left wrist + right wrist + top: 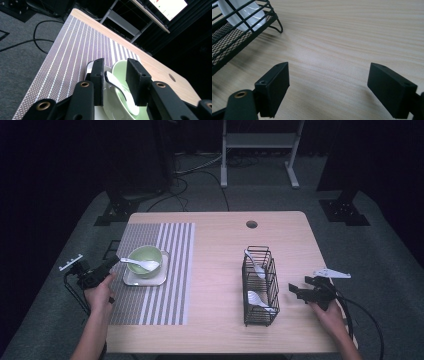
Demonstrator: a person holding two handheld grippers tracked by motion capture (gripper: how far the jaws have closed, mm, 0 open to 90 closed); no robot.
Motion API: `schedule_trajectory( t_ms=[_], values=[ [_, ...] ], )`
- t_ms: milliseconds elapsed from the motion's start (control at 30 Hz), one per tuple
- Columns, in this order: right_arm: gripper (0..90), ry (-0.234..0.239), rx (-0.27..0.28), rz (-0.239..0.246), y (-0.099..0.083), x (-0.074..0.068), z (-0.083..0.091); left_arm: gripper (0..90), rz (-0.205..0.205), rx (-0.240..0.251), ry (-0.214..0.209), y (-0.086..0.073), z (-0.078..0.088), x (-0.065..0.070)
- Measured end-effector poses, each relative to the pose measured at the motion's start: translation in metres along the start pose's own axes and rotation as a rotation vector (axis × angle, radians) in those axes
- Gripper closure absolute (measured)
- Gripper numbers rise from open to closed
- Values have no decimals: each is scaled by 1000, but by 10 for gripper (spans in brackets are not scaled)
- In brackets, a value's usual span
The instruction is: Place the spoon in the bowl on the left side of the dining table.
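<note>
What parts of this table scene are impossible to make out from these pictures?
- Left gripper view: the spoon handle's end, behind the near jaw; the bowl bottom, cut off by the frame edge.
- Right gripper view: most of the wire basket, cut off at the left edge.
- High view: the left gripper jaws, too small and dark.

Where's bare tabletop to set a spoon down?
Free: the bare wood between the striped placemat and the wire rack, and the strip behind the rack. Crowded: the mat's left, with bowl, plate and left gripper.

R gripper (pixel 328 87) jaws wide apart over bare wood table (pixel 352 37), wire basket (pixel 227 42) w/ white spoon (pixel 242 15) top-left
</note>
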State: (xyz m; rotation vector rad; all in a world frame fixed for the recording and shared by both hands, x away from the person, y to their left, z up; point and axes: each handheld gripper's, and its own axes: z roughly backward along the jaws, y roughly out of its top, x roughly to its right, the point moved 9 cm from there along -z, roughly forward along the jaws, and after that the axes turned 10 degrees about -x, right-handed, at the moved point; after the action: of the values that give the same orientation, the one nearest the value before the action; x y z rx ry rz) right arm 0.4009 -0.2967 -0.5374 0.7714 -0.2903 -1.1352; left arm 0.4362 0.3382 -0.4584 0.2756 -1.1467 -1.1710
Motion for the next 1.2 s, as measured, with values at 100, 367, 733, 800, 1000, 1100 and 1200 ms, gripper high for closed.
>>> schedule_trajectory(
  t_ms=[100, 367, 733, 800, 1000, 1100, 1200],
  values=[
    [165, -1, 0, 0, 0, 0, 0, 643, -10, -5, 4, -1, 1, 0],
    [165, -21, 4, 5, 0, 0, 1, 574, -43, -9, 4, -5, 7, -1],
    [165, -20, 1, 2, -1, 0, 1, 498, -87, -28, -32, -14, 19, 8],
    [165, -21, 2, 5, -1, 0, 1, 483, -107, -37, -37, -16, 19, 12],
    [165, -21, 2, 4, -1, 0, 1, 422, -143, -47, -40, -20, 17, 24],
    [165, -21, 2, 3, -1, 0, 1, 398, -146, -54, -42, -23, 17, 26],
    [165, -21, 4, 6, 0, 0, 1, 371, -148, -63, -44, -27, 16, 28]
  ],
)
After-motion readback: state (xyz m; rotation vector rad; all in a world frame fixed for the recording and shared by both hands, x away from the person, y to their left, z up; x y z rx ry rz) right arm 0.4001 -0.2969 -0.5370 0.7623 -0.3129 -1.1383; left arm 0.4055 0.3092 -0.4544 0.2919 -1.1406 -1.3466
